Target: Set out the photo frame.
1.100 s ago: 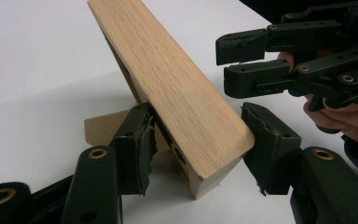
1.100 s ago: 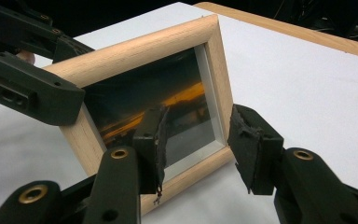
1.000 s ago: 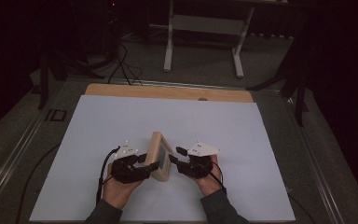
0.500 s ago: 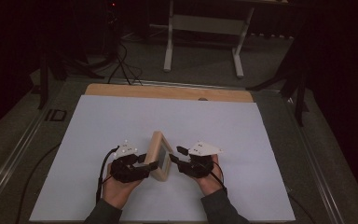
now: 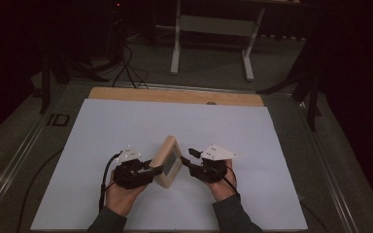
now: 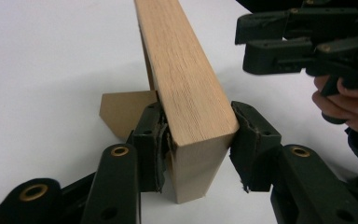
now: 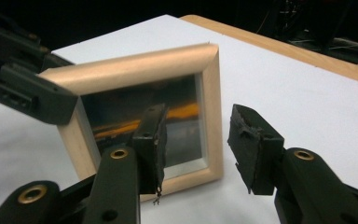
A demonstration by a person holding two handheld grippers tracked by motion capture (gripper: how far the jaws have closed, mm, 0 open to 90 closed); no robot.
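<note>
A small light-wood picture frame (image 5: 169, 160) stands upright on the white table top, between the two hands. My left gripper (image 5: 156, 171) is shut on its near side edge. In the left gripper view the pads (image 6: 150, 149) press both faces of the frame (image 6: 186, 84), and a brown cardboard back stand (image 6: 121, 112) props it. My right gripper (image 5: 188, 158) is open just off the glass side. In the right gripper view its jaws (image 7: 196, 140) are spread in front of the frame (image 7: 140, 70) with nothing between them.
A white sheet (image 5: 126, 126) covers the table, with a wooden strip (image 5: 175, 96) along its far edge. Beyond it are a grey floor, a metal stand's legs (image 5: 211, 24) and cables (image 5: 126, 68). Metal rails border the table on both sides.
</note>
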